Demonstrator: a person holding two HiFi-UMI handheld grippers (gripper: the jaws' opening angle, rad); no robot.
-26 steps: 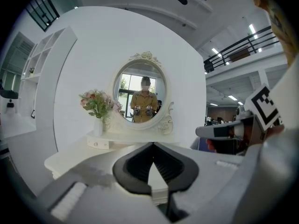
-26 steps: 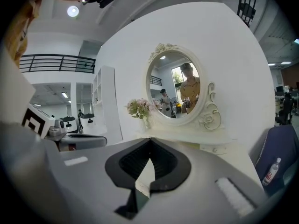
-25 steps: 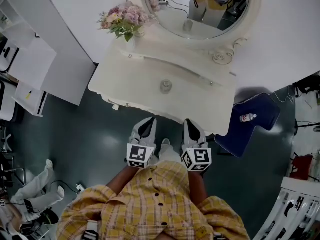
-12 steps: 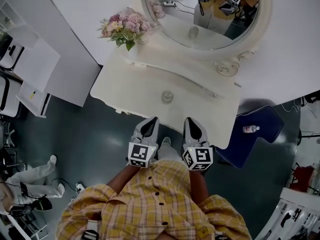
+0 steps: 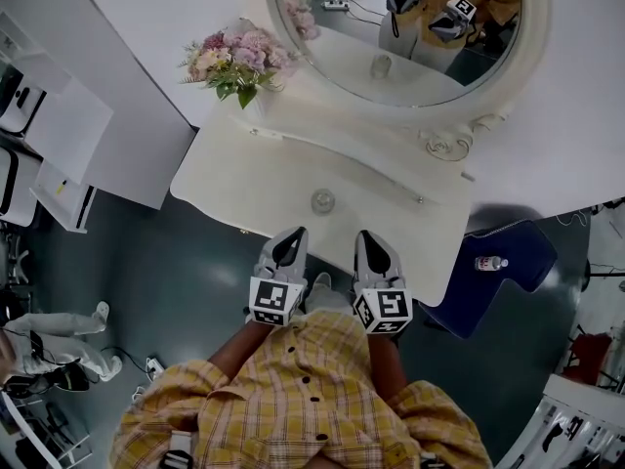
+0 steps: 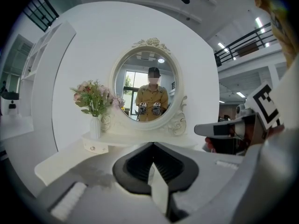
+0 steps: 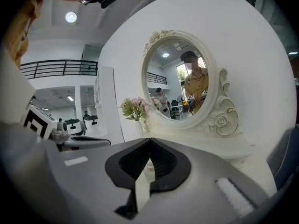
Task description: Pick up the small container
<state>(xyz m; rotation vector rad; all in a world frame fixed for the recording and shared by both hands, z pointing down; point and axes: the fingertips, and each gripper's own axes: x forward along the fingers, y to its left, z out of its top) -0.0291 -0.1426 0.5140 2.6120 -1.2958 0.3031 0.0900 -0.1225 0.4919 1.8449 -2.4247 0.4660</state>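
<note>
The small container [image 5: 322,201] is a clear round jar standing on the cream vanity table [image 5: 244,179], a little back from its front edge. My left gripper [image 5: 290,238] and right gripper [image 5: 368,240] are side by side just short of that edge, both pointing at the table, with the jar ahead and between them. Both are shut with nothing in them. In the left gripper view the jaws [image 6: 152,144] meet at their tips. The right gripper [image 7: 150,140] looks the same, and the jar [image 7: 150,165] shows small through the slit below its tips.
A vase of pink flowers [image 5: 232,57] stands at the table's back left, under an oval mirror [image 5: 400,27] with a raised shelf in front. A blue seat [image 5: 508,281] bearing a bottle [image 5: 490,263] is at the right; white cabinets [image 5: 59,125] are at the left.
Both grippers have moved forward together toward the vanity table; its front edge and the jar now lie closer to their tips. Both stay shut.
</note>
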